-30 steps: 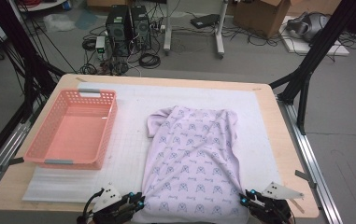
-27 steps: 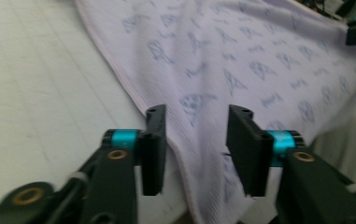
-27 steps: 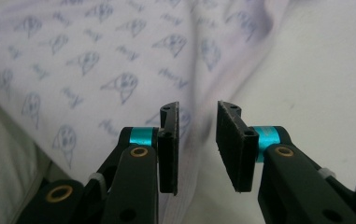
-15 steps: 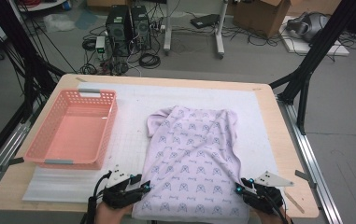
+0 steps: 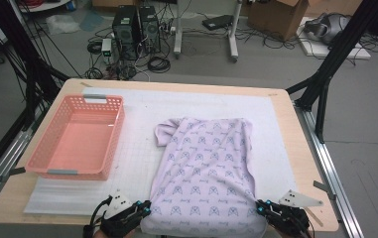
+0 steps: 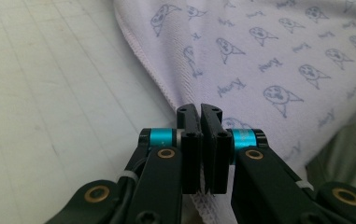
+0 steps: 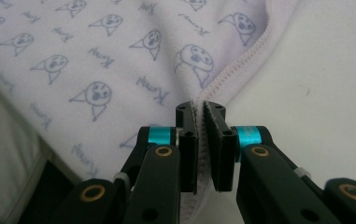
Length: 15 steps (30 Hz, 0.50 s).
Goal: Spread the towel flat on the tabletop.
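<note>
Lilac printed garment [image 5: 206, 173] lies flat on the white mat [image 5: 142, 148] at the desk's near edge, right of the pink basket [image 5: 77, 136]. Left hand-held gripper [image 5: 144, 210] has just closed, clamped on its near-left hem; right hand-held gripper [image 5: 262, 208] likewise clamped on the near-right hem.

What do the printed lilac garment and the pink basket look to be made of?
The lilac garment with blue face prints looks like soft knit cotton: matte, creased, with a stitched hem visible in both gripper views. Each hand-held gripper, left and right, is shut on that hem. The pink rectangular basket looks like moulded plastic: glossy floor, perforated walls.
</note>
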Available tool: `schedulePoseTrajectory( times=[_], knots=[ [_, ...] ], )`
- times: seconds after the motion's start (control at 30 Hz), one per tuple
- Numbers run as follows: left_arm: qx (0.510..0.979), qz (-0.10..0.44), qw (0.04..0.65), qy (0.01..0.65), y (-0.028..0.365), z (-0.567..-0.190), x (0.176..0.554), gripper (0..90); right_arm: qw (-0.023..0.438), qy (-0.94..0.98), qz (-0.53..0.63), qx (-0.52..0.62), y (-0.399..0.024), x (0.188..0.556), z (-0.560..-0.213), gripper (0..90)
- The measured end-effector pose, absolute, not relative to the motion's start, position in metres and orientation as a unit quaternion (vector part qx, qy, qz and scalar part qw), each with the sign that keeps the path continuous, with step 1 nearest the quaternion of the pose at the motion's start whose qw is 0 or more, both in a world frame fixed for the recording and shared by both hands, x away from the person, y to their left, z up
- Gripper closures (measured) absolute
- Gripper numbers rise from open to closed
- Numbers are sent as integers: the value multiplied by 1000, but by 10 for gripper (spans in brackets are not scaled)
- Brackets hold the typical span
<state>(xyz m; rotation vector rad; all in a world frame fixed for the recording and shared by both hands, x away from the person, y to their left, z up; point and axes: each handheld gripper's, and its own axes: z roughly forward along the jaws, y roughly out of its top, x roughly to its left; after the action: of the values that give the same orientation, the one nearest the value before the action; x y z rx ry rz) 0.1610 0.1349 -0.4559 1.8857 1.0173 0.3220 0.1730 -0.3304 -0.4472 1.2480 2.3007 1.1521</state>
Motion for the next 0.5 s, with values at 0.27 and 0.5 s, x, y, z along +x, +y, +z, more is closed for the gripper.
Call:
schedulePoseTrajectory(
  times=[0.27, 0.5],
  knots=[
    [745, 140, 503, 414, 141, -449, 168, 608, 148, 789, 409, 434, -334, 166, -442, 699],
    [745, 132, 496, 427, 129, -446, 217, 500, 177, 771, 409, 455, -342, 185, -437, 668]
  ],
)
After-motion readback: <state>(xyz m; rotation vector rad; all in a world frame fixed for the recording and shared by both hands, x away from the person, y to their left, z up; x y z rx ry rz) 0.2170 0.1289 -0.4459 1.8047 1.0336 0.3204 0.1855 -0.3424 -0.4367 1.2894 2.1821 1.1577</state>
